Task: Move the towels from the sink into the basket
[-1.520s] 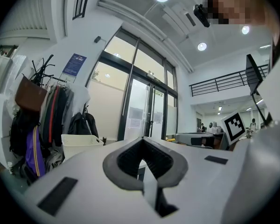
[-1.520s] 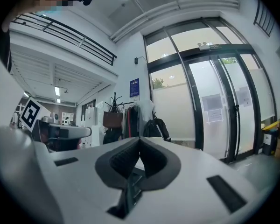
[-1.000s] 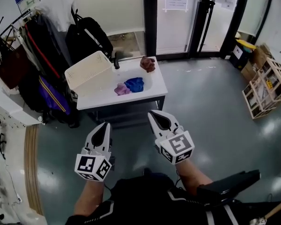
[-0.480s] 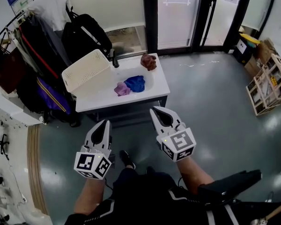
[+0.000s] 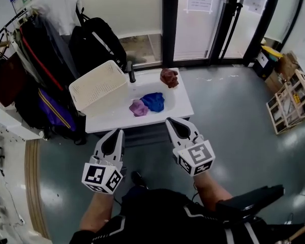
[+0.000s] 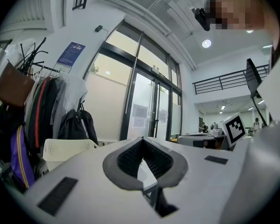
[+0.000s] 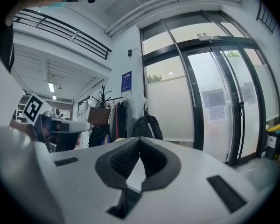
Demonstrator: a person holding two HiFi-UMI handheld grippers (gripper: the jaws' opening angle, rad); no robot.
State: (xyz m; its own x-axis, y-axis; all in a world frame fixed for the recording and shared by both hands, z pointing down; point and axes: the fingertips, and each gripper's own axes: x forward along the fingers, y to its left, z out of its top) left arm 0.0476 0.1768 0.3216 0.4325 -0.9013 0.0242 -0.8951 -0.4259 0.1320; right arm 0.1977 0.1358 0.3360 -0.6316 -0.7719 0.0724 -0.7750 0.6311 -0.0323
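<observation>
**Caller:** Both of your hands have carried forward since a second ago, and the counter (image 5: 112, 122) now sits closer below you, with the tips of the grippers almost at its near edge.

**Spotter:** You're empty-handed. The left gripper (image 5: 116, 136) has its jaws pressed together with nothing between them, and the right gripper (image 5: 173, 124) is the same, pads meeting on air. My guess is you're holding them level and side by side because this is only the walk-in, with no reach begun yet.

**Caller:** Where's your work?

**Spotter:** You've got two towels down in the sink (image 5: 137, 91), a blue towel (image 5: 155, 101) and a pink towel (image 5: 139, 107) touching it on the left. A brown towel (image 5: 169, 78) lies up on the far right corner of the counter, out of the basin.

**Caller:** Any lie to them?

**Spotter:** Not much. All three are crumpled heaps, so you get no real long axis and no end to aim for. The blue one spreads slightly wider across the basin, so pinching a raised fold looks your best bet.

**Caller:** And the drop?

**Spotter:** The basket (image 5: 96, 85) stands tipped at the counter's left end, just beside the faucet (image 5: 131, 73), its long side running away from you. It's near the basin, so your carry should be short. From up here you can't quite tell which way its mouth leans.
</observation>
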